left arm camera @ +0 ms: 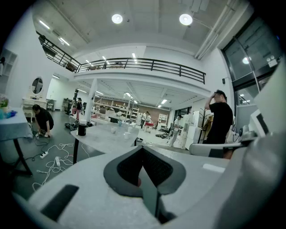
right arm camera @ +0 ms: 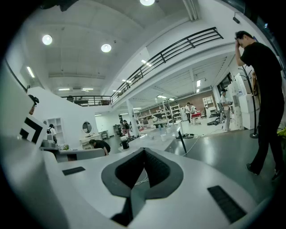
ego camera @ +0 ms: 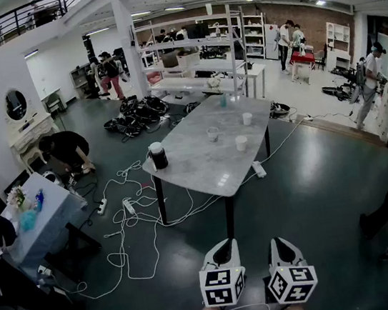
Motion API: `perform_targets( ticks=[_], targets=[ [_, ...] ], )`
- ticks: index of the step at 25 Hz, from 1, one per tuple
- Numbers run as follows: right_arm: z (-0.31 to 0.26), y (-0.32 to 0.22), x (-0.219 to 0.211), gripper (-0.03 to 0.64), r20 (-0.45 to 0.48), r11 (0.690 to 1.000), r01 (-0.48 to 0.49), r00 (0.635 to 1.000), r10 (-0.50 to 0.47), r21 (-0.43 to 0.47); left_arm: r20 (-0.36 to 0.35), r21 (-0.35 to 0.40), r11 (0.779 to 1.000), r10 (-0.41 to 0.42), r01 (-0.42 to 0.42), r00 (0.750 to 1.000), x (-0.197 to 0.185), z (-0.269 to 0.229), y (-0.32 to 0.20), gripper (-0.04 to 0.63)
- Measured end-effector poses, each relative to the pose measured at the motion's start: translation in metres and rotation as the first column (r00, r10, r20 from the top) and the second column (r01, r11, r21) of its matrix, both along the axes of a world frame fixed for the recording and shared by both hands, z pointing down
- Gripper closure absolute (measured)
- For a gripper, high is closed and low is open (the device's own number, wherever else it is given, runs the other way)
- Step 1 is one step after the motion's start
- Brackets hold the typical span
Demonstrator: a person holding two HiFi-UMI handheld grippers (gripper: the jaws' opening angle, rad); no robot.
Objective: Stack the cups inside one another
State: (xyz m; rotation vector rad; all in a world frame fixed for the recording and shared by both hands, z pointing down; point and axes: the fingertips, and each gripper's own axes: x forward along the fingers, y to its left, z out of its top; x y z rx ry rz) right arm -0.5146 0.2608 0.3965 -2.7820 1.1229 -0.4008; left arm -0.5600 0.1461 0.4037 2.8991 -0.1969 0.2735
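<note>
My left claw (ego camera: pixel 225 248) and right claw (ego camera: pixel 281 244) are closed, empty. Small white cups (ego camera: pixel 241 143) stand apart on the grey marble worktop (ego camera: pixel 203 167).

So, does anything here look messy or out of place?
Only the floor: white cables and power strips sprawl in loose tangles left of the grey marble-look table. On the table the small white cups stand upright and apart, with nothing spilled.
</note>
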Motion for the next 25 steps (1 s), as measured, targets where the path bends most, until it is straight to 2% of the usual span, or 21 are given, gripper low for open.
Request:
perform_targets(
  ticks=[10, 25],
  targets=[
    [-0.002, -0.008, -0.002, 0.609, -0.004, 1.0, -0.009, 1.0, 0.009, 0.004, 0.003, -0.001, 1.0, 0.006, -0.006, 1.0, -0.003, 0.002, -0.01, 0.601],
    [0.007, -0.026, -0.001, 0.609, 0.025, 0.996, -0.093, 0.995, 0.092, 0.015, 0.027, 0.005, 0.999, 0.047, -0.048, 0.999, -0.007, 0.014, -0.044, 0.601]
  ],
)
